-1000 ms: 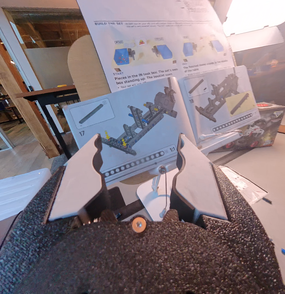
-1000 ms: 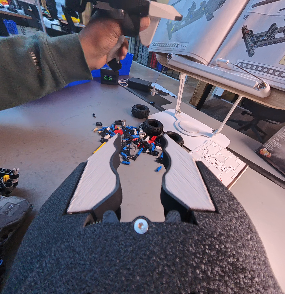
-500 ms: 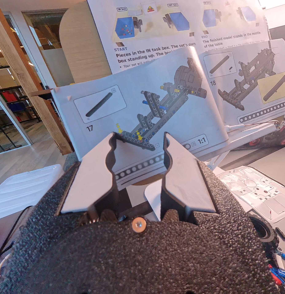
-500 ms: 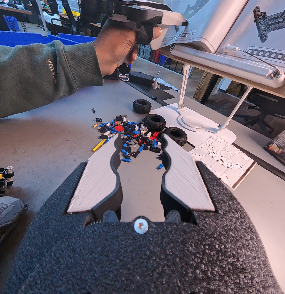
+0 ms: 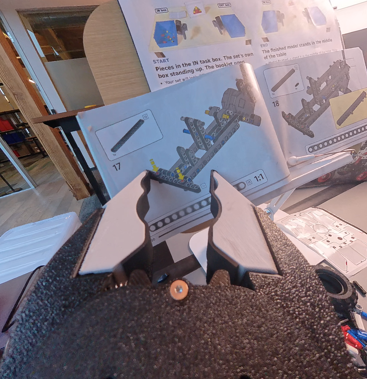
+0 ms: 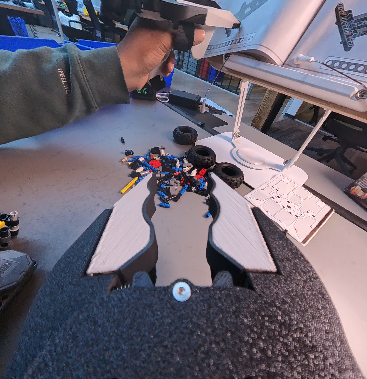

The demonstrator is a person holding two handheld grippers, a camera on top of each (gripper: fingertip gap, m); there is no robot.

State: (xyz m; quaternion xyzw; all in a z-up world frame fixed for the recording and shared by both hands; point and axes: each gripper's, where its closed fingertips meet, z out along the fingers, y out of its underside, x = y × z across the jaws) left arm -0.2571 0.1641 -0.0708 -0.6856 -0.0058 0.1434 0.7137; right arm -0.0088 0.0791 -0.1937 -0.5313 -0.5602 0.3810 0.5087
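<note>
Our left gripper has its fingers apart with nothing between them, raised off the table and aimed at the left page of the open instruction booklet, the tips just in front of the page's lower edge; we cannot tell whether they touch the paper. In the right wrist view the hand wrapped round that gripper's handle is lifted high, the green sleeve reaching in from the left.

Our right gripper is also parted and empty, hanging low over the grey table and pointing at the pile of small building pieces just beyond its tips. These pins and connectors look light, hard and slick, likely to skid, so we would pinch one across its short body.

To the right of the pile sit three black rubber tyres, softer and grippier. The booklet's white stand rises beyond them, a sticker sheet lies nearer right, and a partly built dark assembly sits at the far left edge.
</note>
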